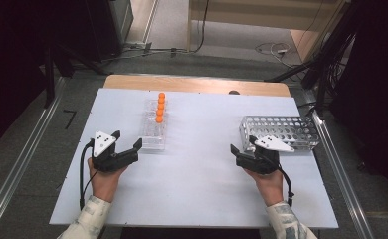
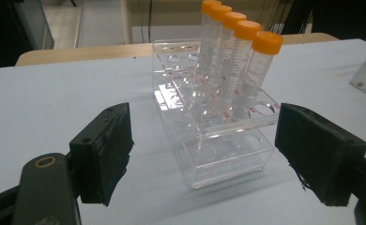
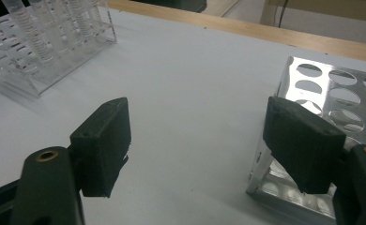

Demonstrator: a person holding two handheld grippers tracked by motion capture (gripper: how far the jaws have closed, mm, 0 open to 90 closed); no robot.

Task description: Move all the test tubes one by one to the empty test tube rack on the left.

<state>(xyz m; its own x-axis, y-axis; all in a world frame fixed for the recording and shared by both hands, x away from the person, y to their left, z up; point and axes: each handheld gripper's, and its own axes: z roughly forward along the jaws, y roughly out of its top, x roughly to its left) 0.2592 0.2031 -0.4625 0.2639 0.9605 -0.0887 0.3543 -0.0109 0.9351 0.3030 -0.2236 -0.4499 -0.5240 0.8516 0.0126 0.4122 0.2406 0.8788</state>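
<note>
**Tube racks and two grippers on white table**

- Table (image 1: 197, 189): white top, wooden strip along the far edge.
- Clear rack (image 1: 153, 130): acrylic, left of centre, long side running away from the person. It holds five tubes (image 1: 160, 107) with orange caps, upright in one row in the far part of the rack; the near holes are bare. In the left gripper view the rack (image 2: 218, 154) stands straight ahead between the jaws, tubes (image 2: 237, 70) behind its front wall.
- Metal rack (image 1: 281, 130): perforated, at the right edge of the table, no tubes visible in it. In the right gripper view its corner (image 3: 312, 93) sits just behind the right-hand jaw.
- Left gripper (image 1: 128, 142): held in the left hand, jaws spread wide, holding nothing, just beside the clear rack's near end.
- Right gripper (image 1: 243, 144): held in the right hand, jaws spread wide, holding nothing, just beside the metal rack's near left corner.
</note>
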